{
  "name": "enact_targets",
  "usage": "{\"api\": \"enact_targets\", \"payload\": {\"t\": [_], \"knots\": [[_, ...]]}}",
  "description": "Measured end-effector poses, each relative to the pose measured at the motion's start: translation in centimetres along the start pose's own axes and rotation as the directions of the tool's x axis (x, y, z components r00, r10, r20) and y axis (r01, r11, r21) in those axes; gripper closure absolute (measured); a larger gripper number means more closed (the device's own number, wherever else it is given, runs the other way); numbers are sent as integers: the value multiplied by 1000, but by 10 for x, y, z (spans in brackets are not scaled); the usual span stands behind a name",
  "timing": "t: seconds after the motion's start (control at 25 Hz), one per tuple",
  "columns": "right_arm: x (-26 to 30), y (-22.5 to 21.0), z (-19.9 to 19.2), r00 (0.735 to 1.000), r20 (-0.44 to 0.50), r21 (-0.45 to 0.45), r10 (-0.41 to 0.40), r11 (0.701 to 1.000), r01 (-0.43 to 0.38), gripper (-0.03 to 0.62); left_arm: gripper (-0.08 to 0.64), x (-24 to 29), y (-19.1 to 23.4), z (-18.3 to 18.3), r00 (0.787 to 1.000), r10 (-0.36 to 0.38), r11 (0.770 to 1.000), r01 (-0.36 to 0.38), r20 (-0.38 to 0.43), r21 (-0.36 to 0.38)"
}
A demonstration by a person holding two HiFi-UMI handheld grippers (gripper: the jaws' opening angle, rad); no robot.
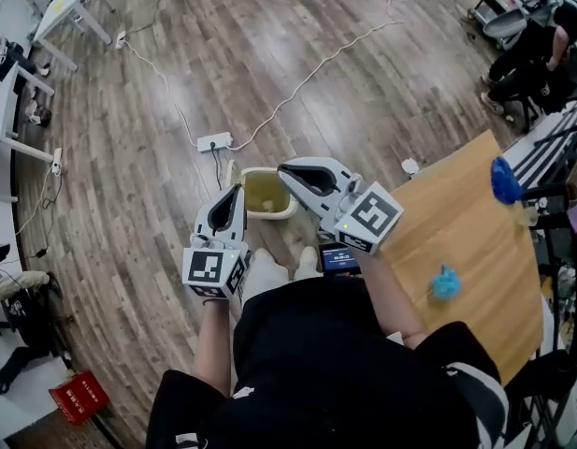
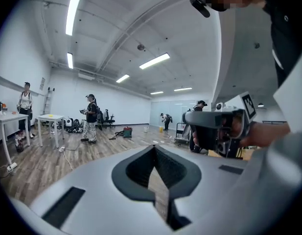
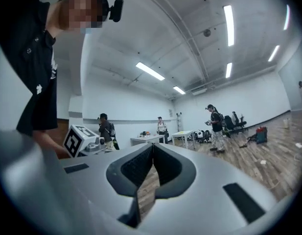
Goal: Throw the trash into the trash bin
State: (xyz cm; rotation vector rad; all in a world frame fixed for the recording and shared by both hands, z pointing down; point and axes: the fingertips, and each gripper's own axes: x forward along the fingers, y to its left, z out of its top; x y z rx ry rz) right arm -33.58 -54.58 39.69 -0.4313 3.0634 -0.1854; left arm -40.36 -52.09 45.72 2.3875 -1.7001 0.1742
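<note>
The left tool and the right tool are both closed on nothing, poised above the trash bin on the floor. A blue crumpled scrap lies on the table, right of the bin. It is nearer the right tool, which looks the likelier one to fetch it.

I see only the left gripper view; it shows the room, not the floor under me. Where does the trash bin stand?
Observer: In the head view, the trash bin stands on the floor, just beyond the tip of the left hand-held gripper.
Operator: Is any trash lying nearby?
Observer: A small blue piece lies on the wooden table, at your right.
Operator: And my other hand, does it hold something?
Observer: No. The right gripper view shows the right hand-held gripper with its jaws together and nothing between them.
</note>
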Motion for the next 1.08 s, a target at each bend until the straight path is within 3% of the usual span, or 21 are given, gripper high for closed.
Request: {"api": "enact_targets", "payload": {"t": [0.12,0.24,0.36,0.64,0.88,1.08], "knots": [[-19,21,18,998,28,-41,61,997,-60,594,555,-16,-25,33,998,-38,999,36,48,40],[-20,23,26,996,46,-62,73,996,-70,594,555,-24,-31,64,994,-57,994,47,97,101],[-19,24,27,995,51,-75,80,994,-76,594,555,-30,-36,84,989,-61,995,50,132,87],[-16,18,30,994,78,-64,79,995,-74,594,555,-21,-48,73,985,-102,992,89,139,94],[-25,15,34,994,79,-51,82,996,-78,594,555,-16,-68,92,975,-153,987,142,159,75],[-41,15,42,993,105,-46,48,998,-43,594,555,-16,-84,73,974,-159,984,144,163,101]]}}
